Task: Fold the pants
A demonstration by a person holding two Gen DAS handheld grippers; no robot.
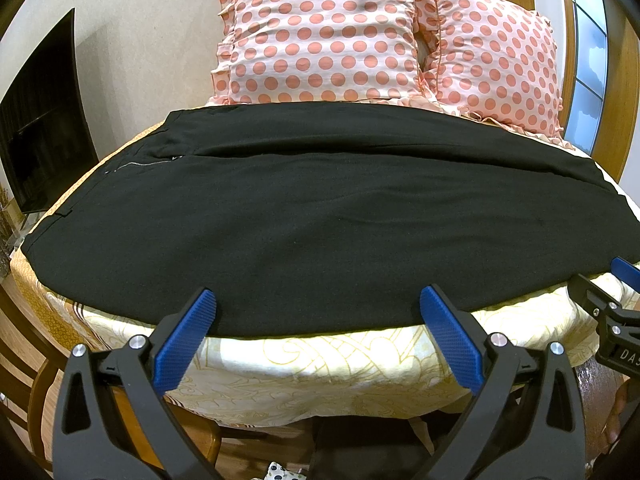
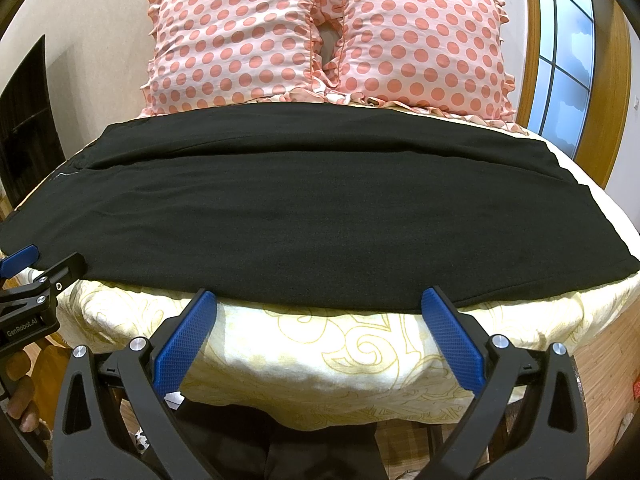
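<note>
Black pants (image 1: 320,216) lie flat across the bed, waist and zipper at the left, leg hems at the right; one leg lies beside the other with a seam line between. They show the same way in the right wrist view (image 2: 304,208). My left gripper (image 1: 318,308) is open and empty at the pants' near edge. My right gripper (image 2: 319,306) is open and empty at the near edge further right. The right gripper's fingers (image 1: 600,300) show at the left view's right edge; the left gripper's fingers (image 2: 44,276) show at the right view's left edge.
The bed has a cream sheet with yellow pattern (image 1: 320,368). Two pink polka-dot pillows (image 1: 320,36) (image 2: 420,36) lean at the back. A dark TV screen (image 1: 36,120) is at the left, a window with wood frame (image 2: 568,64) at the right.
</note>
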